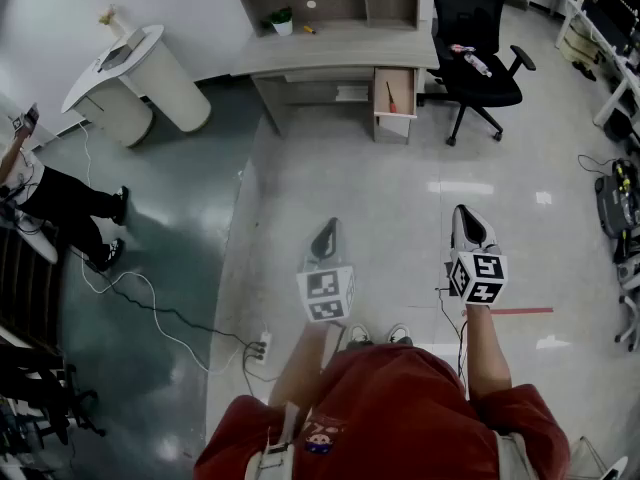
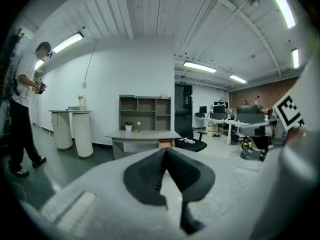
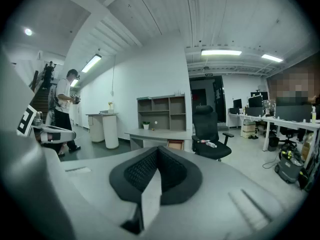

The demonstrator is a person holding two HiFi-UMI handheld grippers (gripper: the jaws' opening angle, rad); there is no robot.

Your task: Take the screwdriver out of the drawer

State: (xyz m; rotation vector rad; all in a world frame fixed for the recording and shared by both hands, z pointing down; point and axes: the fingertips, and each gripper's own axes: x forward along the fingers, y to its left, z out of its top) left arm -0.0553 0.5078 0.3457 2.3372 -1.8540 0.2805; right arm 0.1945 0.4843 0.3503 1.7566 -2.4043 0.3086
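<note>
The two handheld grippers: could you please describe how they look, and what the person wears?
Both the left gripper and the right gripper have pale grey tapered bodies with black ribbed pads. Each carries a white cube with black square markers. The person wears a red short-sleeved shirt.

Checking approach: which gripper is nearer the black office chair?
Right. The right gripper is across the floor from the black office chair; the left gripper is farther left.

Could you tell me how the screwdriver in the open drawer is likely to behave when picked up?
The screwdriver looks thin and straight, so probably stiff and light. It lies flat in the drawer, so a nudge may roll it. Its red handle seems the safer grip.
</note>
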